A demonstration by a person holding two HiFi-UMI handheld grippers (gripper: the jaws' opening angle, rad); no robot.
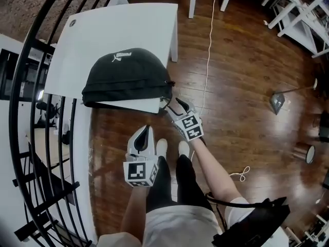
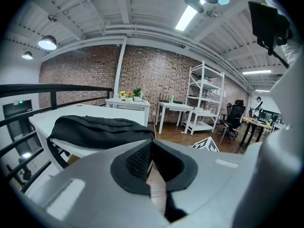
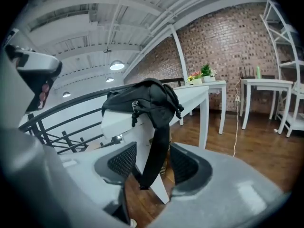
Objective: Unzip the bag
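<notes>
A black bag (image 1: 126, 76) lies on the near end of a white table (image 1: 118, 30). My right gripper (image 1: 172, 105) is at the table's near right corner, beside the bag's end. In the right gripper view its jaws (image 3: 152, 163) stand open, and a black strap (image 3: 155, 146) hangs down from the bag (image 3: 147, 99) between the pads without being pressed. A zipper pull (image 3: 135, 107) shows on the bag's end, above the jaws. My left gripper (image 1: 145, 133) is lower and nearer to me, over the floor, apart from the bag (image 2: 95, 129). Its jaws (image 2: 151, 148) are shut on nothing.
A black railing (image 1: 31, 138) curves along the left. A white cable (image 1: 208, 50) runs over the wooden floor to the right of the table. More white tables (image 2: 128, 103) and a shelf (image 2: 204, 99) stand by the brick wall. The person's shoes (image 1: 162, 147) are below the grippers.
</notes>
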